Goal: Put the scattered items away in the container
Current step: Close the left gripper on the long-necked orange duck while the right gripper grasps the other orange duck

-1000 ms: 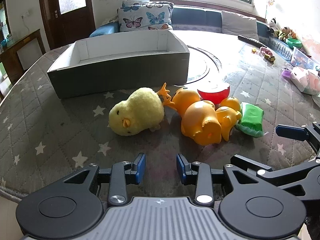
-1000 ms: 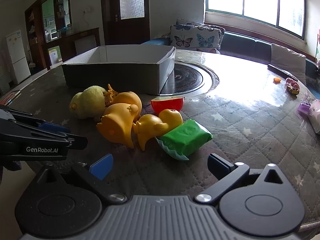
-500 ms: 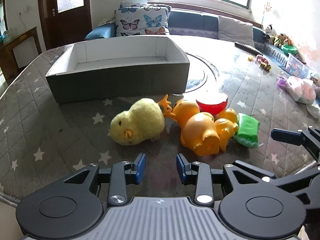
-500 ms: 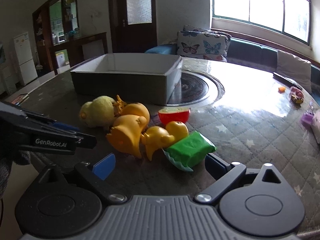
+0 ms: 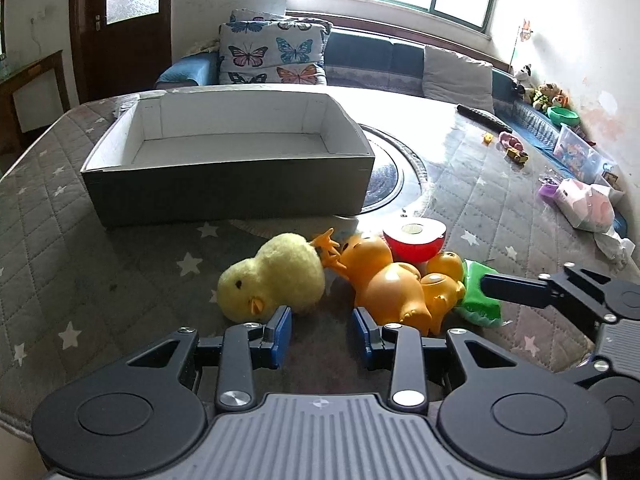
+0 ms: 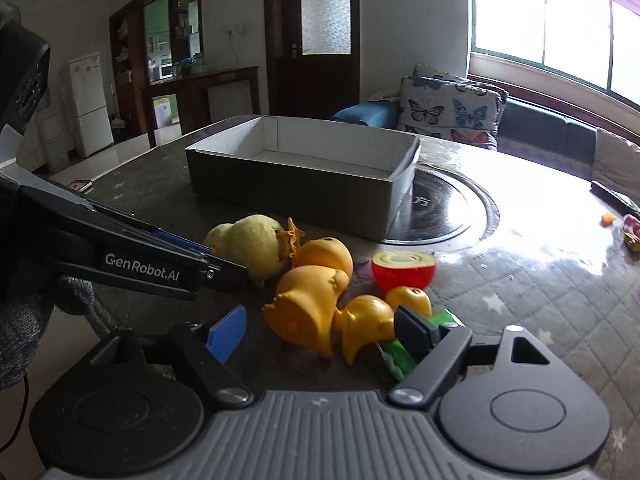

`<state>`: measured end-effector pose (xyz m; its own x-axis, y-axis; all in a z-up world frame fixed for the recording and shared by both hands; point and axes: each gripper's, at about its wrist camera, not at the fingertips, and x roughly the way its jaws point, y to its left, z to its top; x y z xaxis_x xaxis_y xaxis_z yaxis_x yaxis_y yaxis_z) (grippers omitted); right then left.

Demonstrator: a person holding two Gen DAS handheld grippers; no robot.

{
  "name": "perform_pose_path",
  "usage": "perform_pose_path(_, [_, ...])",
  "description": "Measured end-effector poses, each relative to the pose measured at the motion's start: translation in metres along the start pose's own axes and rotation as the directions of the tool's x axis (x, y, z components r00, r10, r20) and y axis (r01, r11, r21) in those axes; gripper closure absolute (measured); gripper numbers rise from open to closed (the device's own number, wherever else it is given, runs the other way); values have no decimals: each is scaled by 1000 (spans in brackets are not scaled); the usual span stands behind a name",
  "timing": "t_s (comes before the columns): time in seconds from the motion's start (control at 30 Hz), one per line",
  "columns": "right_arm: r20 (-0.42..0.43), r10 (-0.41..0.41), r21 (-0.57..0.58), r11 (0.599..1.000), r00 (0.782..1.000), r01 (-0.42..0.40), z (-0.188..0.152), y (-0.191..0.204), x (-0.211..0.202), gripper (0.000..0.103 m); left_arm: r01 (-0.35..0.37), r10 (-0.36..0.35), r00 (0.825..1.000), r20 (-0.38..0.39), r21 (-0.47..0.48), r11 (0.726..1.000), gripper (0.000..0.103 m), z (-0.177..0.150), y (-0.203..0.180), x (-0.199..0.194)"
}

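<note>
An empty grey cardboard box [image 5: 228, 192] [image 6: 304, 196] stands at the back of the table. In front of it lie a fluffy yellow chick [image 5: 272, 280] [image 6: 248, 244], two orange rubber ducks [image 5: 394, 288] [image 6: 312, 304], a red apple half [image 5: 414, 240] [image 6: 404, 272] and a green packet [image 5: 480, 304] [image 6: 394, 354]. My left gripper [image 5: 322, 332] is open and empty, just short of the chick. My right gripper [image 6: 322, 330] is open around the orange ducks, its right finger over the green packet.
A dark round hotplate [image 5: 390, 178] sits in the table middle behind the box. Small toys [image 5: 510, 144], a remote [image 5: 484, 118] and plastic bags [image 5: 584, 204] lie at the right. A sofa with butterfly cushions [image 5: 276, 54] is beyond the table.
Both grippers have moved forward toward the toys. The right gripper now straddles the orange ducks. The toys have not moved.
</note>
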<state>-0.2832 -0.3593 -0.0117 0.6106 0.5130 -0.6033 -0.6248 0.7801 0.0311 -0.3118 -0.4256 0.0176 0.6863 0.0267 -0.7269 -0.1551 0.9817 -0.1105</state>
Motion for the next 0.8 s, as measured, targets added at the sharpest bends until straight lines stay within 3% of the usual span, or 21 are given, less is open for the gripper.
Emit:
perform_pose_path(0.27, [-20, 19, -3, 1000, 1000, -19, 5, 2, 14, 35, 53, -53, 999, -11, 13, 998, 66, 35, 45, 6])
perform_pose_path(0.6, [-23, -21, -66, 998, 1000, 19, 8, 9, 28, 40, 109, -108, 992, -59, 23, 994, 66, 72, 102, 27])
perform_pose_path(0.8, [-49, -19, -102, 995, 999, 14, 11, 13, 32, 48, 149, -145, 987, -74, 42, 988, 66, 105, 173, 54])
